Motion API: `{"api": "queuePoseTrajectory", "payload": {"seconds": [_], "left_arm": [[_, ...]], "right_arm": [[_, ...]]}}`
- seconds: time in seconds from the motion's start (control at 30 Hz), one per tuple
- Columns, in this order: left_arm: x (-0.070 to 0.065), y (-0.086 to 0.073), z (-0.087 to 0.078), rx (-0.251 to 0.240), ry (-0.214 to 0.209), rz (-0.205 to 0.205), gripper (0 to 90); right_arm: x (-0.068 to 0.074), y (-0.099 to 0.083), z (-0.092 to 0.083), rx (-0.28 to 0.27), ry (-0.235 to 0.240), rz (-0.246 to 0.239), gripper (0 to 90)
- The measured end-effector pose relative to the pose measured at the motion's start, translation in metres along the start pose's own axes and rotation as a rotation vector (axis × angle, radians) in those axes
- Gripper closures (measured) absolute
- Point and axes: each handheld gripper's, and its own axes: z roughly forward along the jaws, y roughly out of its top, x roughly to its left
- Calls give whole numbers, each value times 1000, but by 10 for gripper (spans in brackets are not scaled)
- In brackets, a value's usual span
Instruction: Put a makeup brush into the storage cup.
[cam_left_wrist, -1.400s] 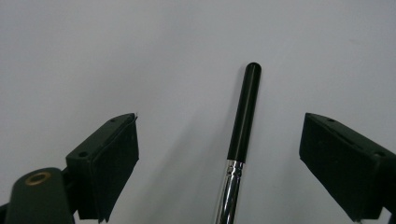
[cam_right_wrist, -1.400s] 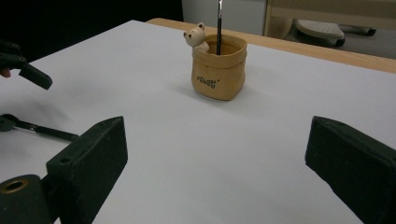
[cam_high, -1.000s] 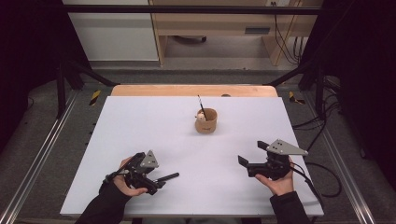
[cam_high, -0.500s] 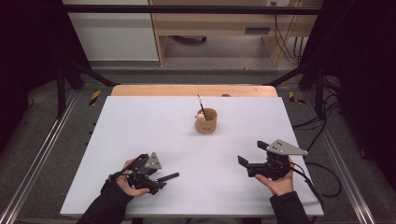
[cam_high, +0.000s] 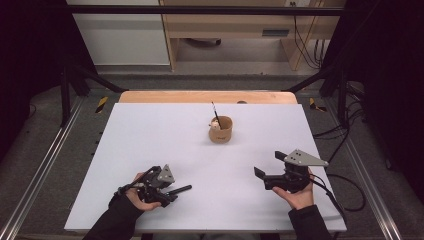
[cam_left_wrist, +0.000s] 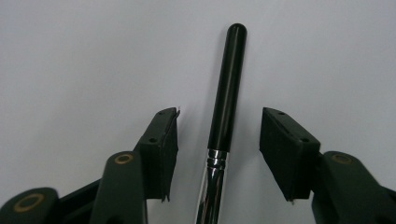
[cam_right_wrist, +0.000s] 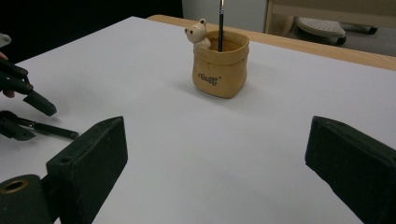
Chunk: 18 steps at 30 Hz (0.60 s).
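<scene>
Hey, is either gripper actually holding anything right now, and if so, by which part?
Nothing is held yet. The left gripper, jaws just closing, straddles the brush near its ferrule without touching; the right gripper is open.

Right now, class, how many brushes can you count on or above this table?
2. One brush lies flat on the table between the open jaws of the left hand-held gripper. The other brush stands in the small tan holder; more may hide inside it.

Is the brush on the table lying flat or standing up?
Lying flat: the brush rests on the white table, apart from both pads.
</scene>
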Motion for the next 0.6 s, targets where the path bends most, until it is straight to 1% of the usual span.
{"api": "queuePoseTrajectory", "payload": {"seconds": [0.2, 0.5, 0.6], "left_arm": [[-1, 0, 1, 17, -8, -4, 550], [-1, 1, 3, 31, -26, -27, 618], [-1, 1, 2, 33, -24, -38, 637]], "right_arm": [[0, 0, 0, -1, 1, -1, 63], [0, 0, 1, 2, 1, -3, 64], [0, -1, 1, 4, 2, -2, 64]]}}
